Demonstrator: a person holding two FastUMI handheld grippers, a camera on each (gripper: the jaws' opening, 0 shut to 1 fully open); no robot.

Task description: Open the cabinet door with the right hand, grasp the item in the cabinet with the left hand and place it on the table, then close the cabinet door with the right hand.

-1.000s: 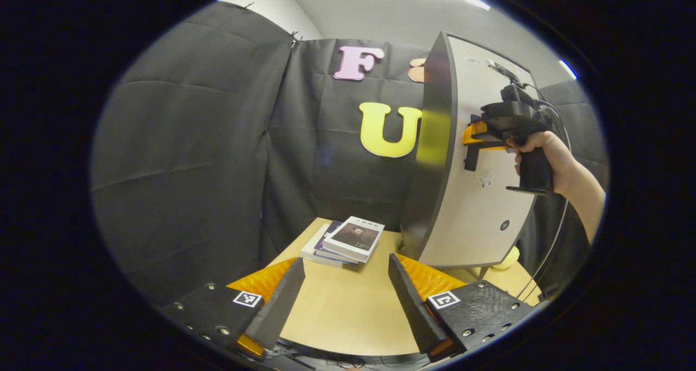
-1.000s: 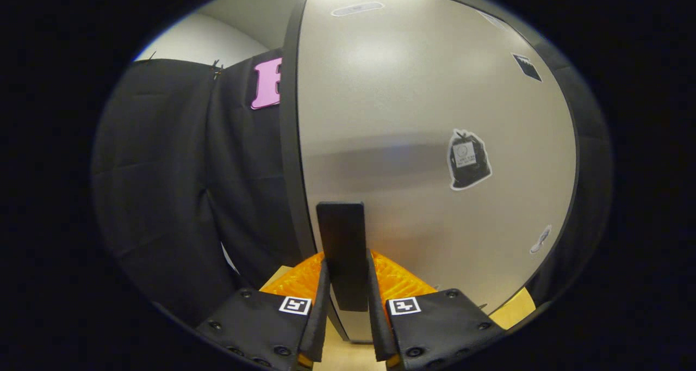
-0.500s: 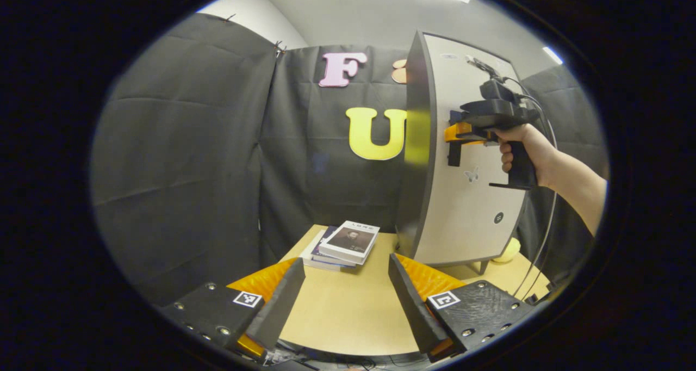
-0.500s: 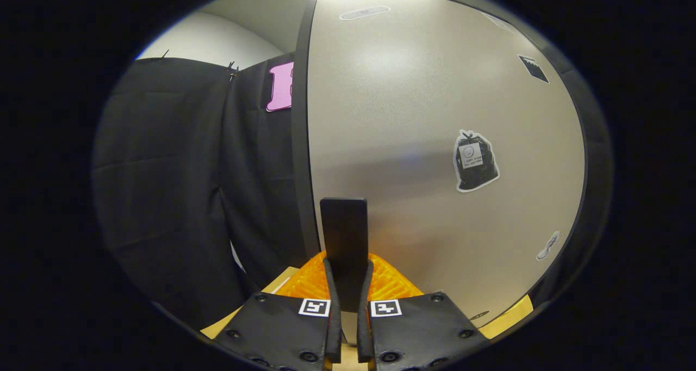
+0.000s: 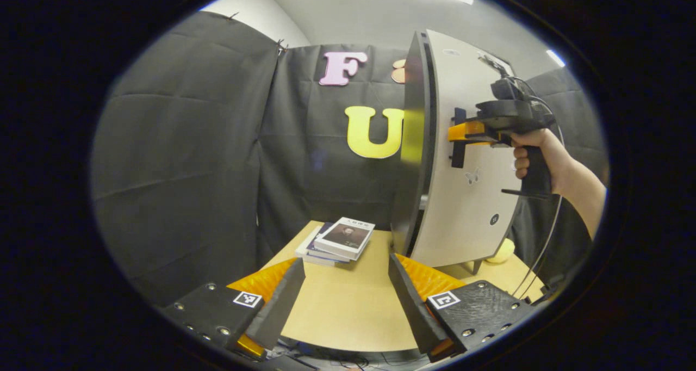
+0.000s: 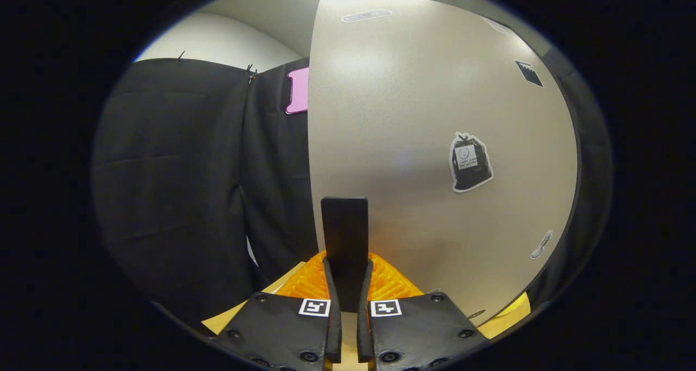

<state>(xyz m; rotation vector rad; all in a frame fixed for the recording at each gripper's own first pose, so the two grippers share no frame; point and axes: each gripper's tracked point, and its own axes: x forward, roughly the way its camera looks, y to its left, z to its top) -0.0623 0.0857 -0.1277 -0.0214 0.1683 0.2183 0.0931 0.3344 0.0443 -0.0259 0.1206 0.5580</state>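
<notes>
Two books lie stacked on the table at 12 o'clock from the left gripper, whose jaws stand wide apart. At 1 o'clock stands the cabinet door (barely ajar). Right gripper is clamped on the door's handle.

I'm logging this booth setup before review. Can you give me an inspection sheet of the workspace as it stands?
Surface: wooden table, bare between the left gripper's fingers.
Job's things: cabinet door slightly ajar, a gap at its edge; handle upright.
Clutter: stack of books left of the cabinet; yellow round object behind the cabinet leg.
Grippers: left gripper open, holding nothing; right gripper shut on the handle, held by a hand.
Cables: cable hanging from the right gripper.
Surroundings: black cloth wall.
</notes>
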